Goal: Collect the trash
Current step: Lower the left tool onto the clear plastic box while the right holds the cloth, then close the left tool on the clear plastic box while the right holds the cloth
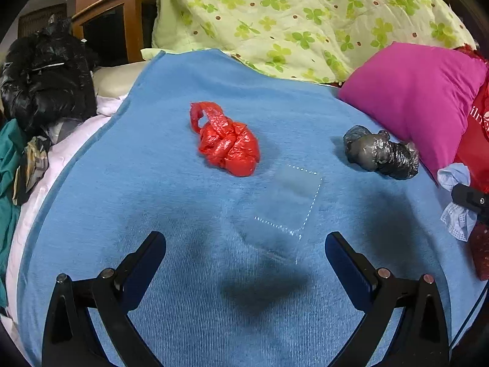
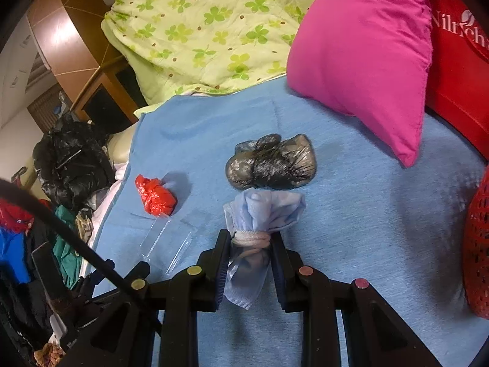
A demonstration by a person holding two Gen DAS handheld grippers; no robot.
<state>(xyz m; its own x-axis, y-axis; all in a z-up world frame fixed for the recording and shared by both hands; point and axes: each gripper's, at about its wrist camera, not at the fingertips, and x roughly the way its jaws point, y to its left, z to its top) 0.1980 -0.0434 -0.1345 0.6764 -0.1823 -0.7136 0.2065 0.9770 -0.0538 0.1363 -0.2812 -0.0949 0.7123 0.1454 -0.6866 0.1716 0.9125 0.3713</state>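
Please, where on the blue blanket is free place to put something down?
Free: the blue blanket left of the red bag, and the patch between the pink pillow and the red mesh basket. Crowded: the middle, with red bag, clear packet and grey bag.

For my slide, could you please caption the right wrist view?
Right tongs shut on a bundled blue face mask above the blue blanket.

We hold our left gripper [image 1: 246,244] wide open above the blue blanket [image 1: 171,189], a clear plastic wrapper [image 1: 284,211] just ahead of it, a knotted red bag [image 1: 227,142] beyond, and a grey bag [image 1: 380,153] beside the pink pillow [image 1: 418,98].
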